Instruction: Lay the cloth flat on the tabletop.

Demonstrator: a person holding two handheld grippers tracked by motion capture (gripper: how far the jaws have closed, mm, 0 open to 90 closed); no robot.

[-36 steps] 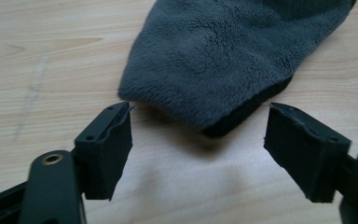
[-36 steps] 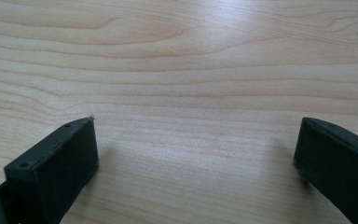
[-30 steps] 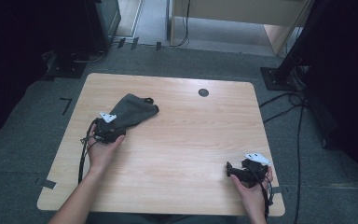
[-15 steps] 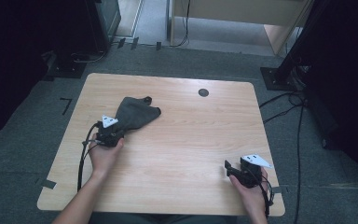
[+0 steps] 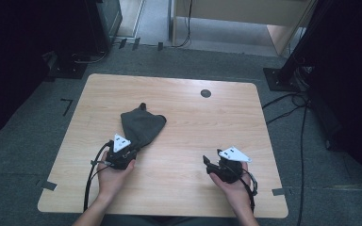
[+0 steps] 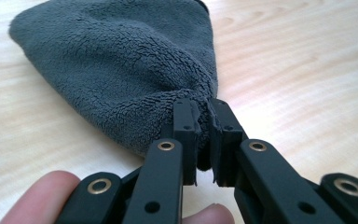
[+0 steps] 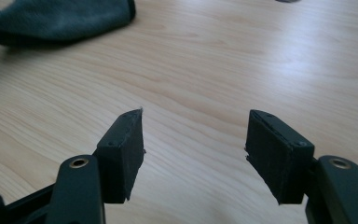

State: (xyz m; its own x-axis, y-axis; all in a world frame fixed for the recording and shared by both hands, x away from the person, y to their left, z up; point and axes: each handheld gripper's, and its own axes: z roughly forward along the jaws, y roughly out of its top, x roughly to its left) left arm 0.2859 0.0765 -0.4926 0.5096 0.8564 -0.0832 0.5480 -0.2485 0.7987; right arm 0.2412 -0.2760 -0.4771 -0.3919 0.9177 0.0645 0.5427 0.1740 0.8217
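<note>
Looking down on the table (image 5: 179,155) first: pale wood, w/ a small dark round cap (image 5: 206,93) near its far edge. On it lies the cloth (image 5: 141,126), grey and fleecy, bunched into a rough cone left of centre, wide end toward the far side, narrow end toward me. My left gripper (image 5: 131,149) sits at that narrow end, near the left-front part of the table; in the left gripper view its jaws are pinched tight on a fold of cloth (image 6: 121,70), fabric squeezed between the pads (image 6: 186,126). My right gripper (image 5: 208,163) is well apart from the cloth, over bare wood at the right-front. Its jaws have just been closing but stand apart w/ nothing between them; in the right gripper view I see plain wood between the pads (image 7: 126,140) and the cloth (image 7: 60,18) far off at top left.
</note>
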